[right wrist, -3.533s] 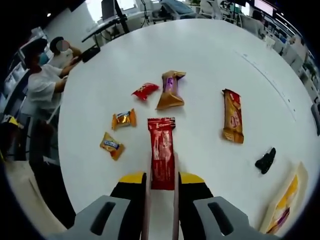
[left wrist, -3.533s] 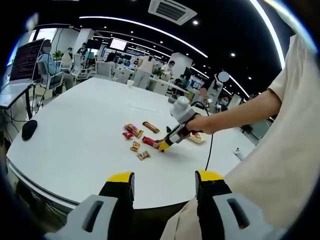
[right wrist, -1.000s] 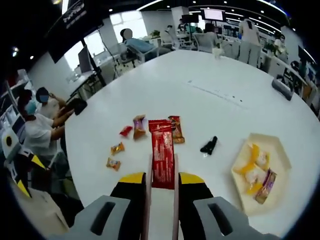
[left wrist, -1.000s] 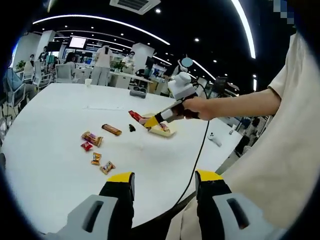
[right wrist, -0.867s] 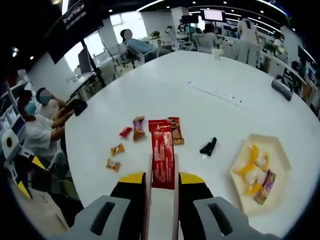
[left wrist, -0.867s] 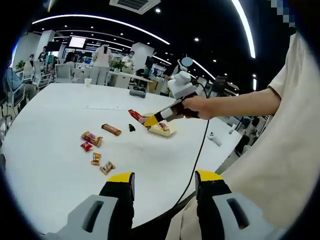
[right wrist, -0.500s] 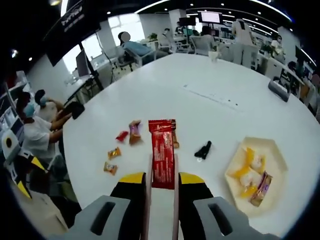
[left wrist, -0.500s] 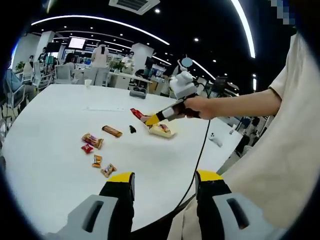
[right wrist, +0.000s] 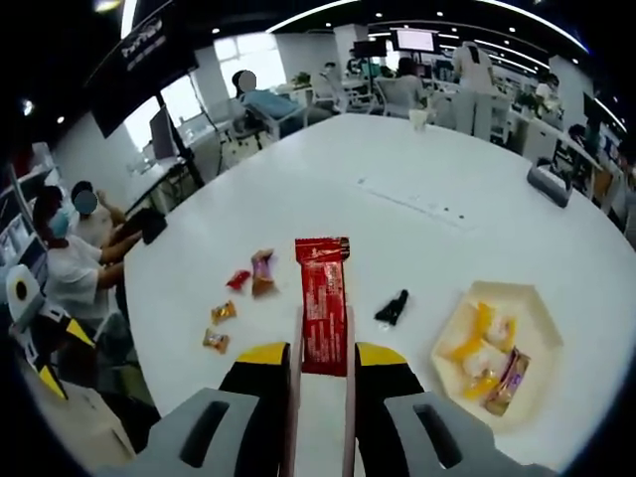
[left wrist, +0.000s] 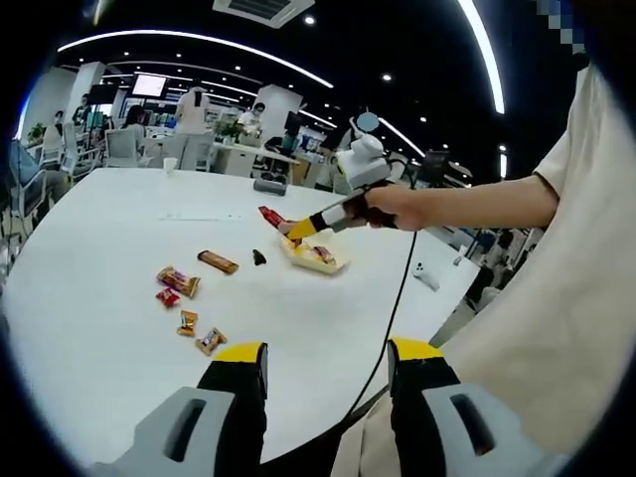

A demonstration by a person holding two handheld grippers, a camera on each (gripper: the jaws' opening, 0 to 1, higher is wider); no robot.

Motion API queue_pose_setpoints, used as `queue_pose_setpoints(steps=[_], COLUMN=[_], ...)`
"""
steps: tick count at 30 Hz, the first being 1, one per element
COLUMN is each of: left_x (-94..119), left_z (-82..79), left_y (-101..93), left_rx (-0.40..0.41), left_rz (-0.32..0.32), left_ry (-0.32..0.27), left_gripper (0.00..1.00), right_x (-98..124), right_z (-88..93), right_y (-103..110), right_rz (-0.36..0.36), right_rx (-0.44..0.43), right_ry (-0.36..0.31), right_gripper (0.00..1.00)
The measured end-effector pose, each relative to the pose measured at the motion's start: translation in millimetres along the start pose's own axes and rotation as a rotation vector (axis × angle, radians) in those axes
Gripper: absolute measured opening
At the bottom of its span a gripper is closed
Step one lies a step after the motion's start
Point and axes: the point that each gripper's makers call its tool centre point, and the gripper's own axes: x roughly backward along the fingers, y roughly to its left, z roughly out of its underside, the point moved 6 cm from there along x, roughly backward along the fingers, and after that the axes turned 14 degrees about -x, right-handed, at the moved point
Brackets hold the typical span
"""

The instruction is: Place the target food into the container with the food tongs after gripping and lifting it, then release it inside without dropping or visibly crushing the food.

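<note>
In the left gripper view, the left gripper (left wrist: 326,366) sits at the bottom centre, jaws spread wide with nothing between them. Right of centre, a hand (left wrist: 396,207) holds the right gripper (left wrist: 295,230), its red snack bar (left wrist: 269,216) raised above the tray (left wrist: 312,255).

In the right gripper view, the right gripper (right wrist: 322,354) clamps the red snack bar (right wrist: 321,304) at centre; the tray (right wrist: 542,336) lies at lower right, loose candies (right wrist: 238,288) on the table (right wrist: 328,189) at left.
</note>
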Motion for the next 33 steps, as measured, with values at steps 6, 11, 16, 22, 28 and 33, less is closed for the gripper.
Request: queue_pose_setpoints(steps=[6,11,16,22,28,33], left_x=[-5.3,-9.2,-12.5,-17.8,-28.0,-43.2], left_z=[-3.5,-5.1,-5.9,-5.2,-3.8,0.0], left_y=[-1.1,-0.9,-0.9,-0.7,-5.8,-8.9], left_rx=[-0.011,-0.018,-0.024,-0.023,-0.062,-0.048], left_rz=[0.02,0.037,0.053,0.069,0.109,0.153], left_ry=[0.001,0.001,0.005,0.008,0.035,0.053], left_gripper=[0.48,0.48,0.48,0.48,0.48,0.5], right_x=[6.2,11.4,17.8,23.4,30.6,45.0], right_z=[-2.7,-5.6,-9.5,-11.7,-12.7,-26.6], right_y=[-6.4,-12.3,-19.9,-27.4,-32.8,-35.4], right_rz=[0.009,0.022,0.036,0.05,0.07,0.092], right_rx=[-0.007,-0.016,-0.031,-0.038,-0.064,-0.076], right_ry=[-0.015,-0.028,-0.046,-0.057,-0.06,-0.106], right_gripper=[0.24,0.24,0.24,0.24,0.24,0.24])
